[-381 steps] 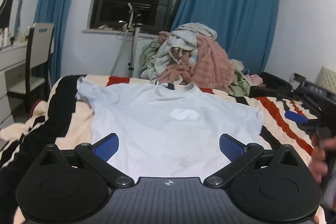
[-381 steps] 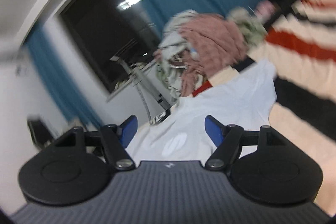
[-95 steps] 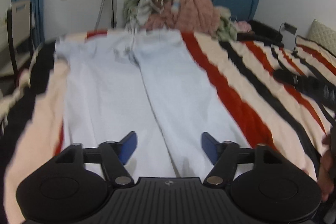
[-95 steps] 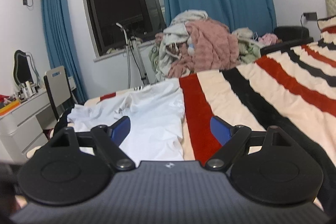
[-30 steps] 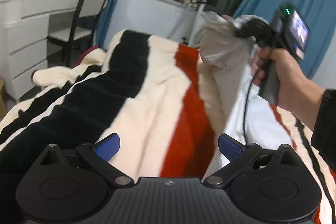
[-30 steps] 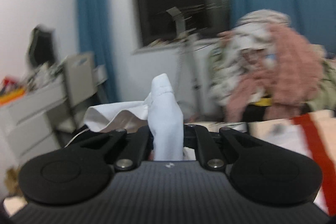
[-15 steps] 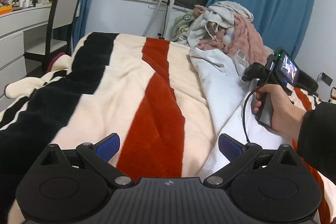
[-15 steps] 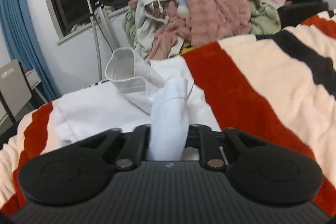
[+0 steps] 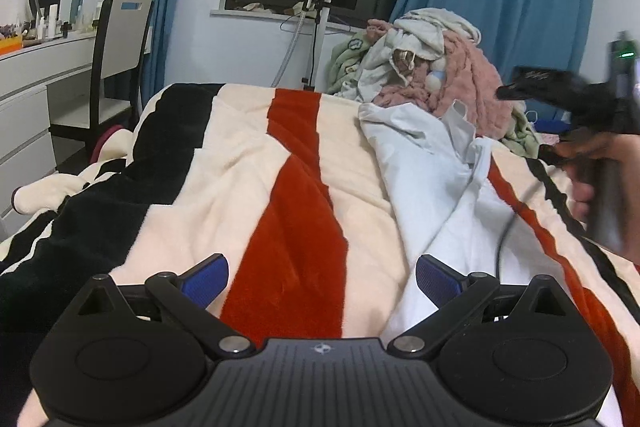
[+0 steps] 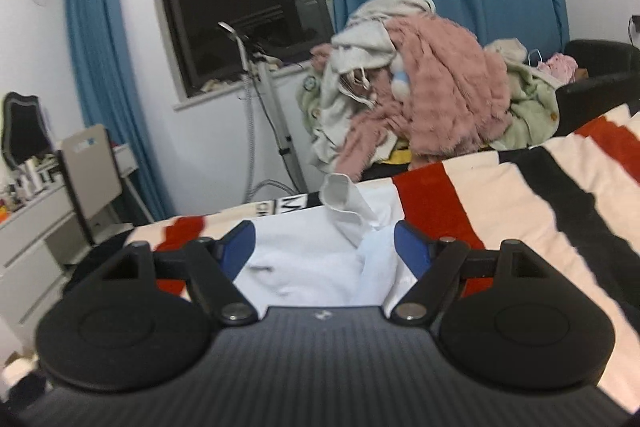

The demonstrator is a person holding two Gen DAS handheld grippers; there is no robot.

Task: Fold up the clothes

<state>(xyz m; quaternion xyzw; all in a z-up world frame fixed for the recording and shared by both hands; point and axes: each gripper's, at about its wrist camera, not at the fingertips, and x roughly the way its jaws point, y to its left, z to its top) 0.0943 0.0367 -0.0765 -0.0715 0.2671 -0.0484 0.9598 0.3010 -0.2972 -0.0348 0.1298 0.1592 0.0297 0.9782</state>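
Note:
A pale blue-white shirt (image 9: 436,183) lies folded lengthwise on the striped blanket (image 9: 240,179), a rumpled sleeve at its far end. My left gripper (image 9: 322,277) stands open above the blanket's red stripe, the shirt's near edge by its right finger. In the right wrist view the shirt (image 10: 320,259) lies just beyond my right gripper (image 10: 324,245). Its jaws are opening; cloth shows between them but the pads do not press on it. The left wrist view also shows the right gripper (image 9: 532,87), blurred, in a hand at the right edge.
A heap of pink, white and green laundry (image 9: 432,67) is piled at the bed's far end below blue curtains. A chair (image 9: 120,39) and white dresser (image 9: 36,75) stand to the left. A metal stand (image 10: 264,107) rises by the dark window.
My right gripper has let go of the shirt's bunched cloth and pulled back to the right. The sleeve now rests on the bed. My left gripper has barely moved.

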